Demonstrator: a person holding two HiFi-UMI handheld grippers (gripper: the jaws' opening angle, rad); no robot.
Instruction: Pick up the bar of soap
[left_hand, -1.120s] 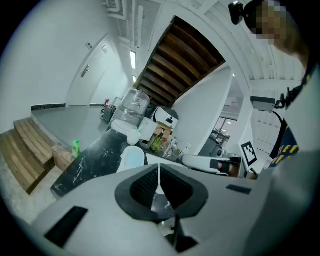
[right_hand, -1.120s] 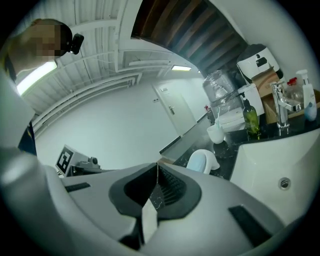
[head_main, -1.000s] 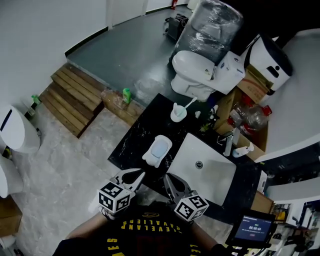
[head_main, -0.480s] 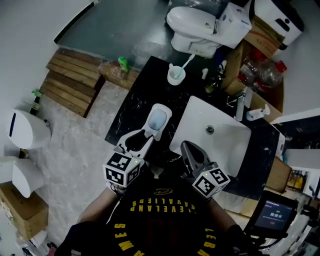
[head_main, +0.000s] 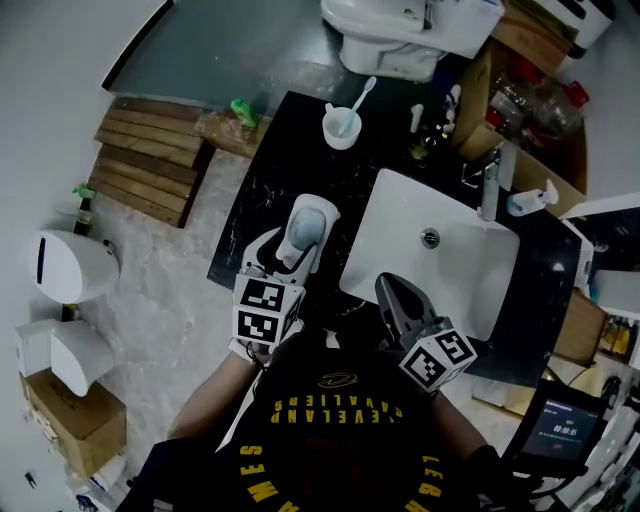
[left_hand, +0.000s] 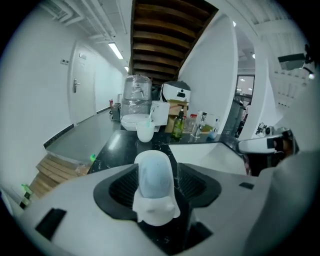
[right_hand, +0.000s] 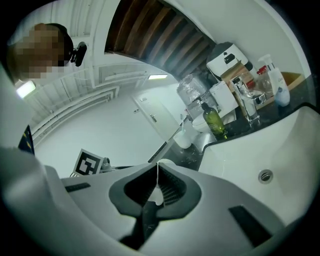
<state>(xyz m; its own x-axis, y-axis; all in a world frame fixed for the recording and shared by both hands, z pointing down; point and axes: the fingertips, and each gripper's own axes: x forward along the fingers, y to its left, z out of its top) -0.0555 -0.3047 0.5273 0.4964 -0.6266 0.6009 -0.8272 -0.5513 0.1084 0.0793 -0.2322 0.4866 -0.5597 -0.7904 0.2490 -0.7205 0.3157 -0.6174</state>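
Now the left gripper (head_main: 285, 257) has reached the bar of soap (head_main: 310, 222), its jaws opening around it, ready to grasp. The right gripper (right_hand: 156, 187) is pressed together, empty.

The person wears a black T-shirt (head_main: 330, 440) with yellow lettering arched across it and a small yellow emblem. The left gripper (left_hand: 156, 175) and right gripper (right_hand: 158, 175) have pale grey moulded shells with black ribbed pads set in dark hollows. The left cube (head_main: 265, 310) and right cube (head_main: 438, 362) are white with black square markers. The left gripper's jaws are opening, with the bar of soap (head_main: 308, 222) between them.
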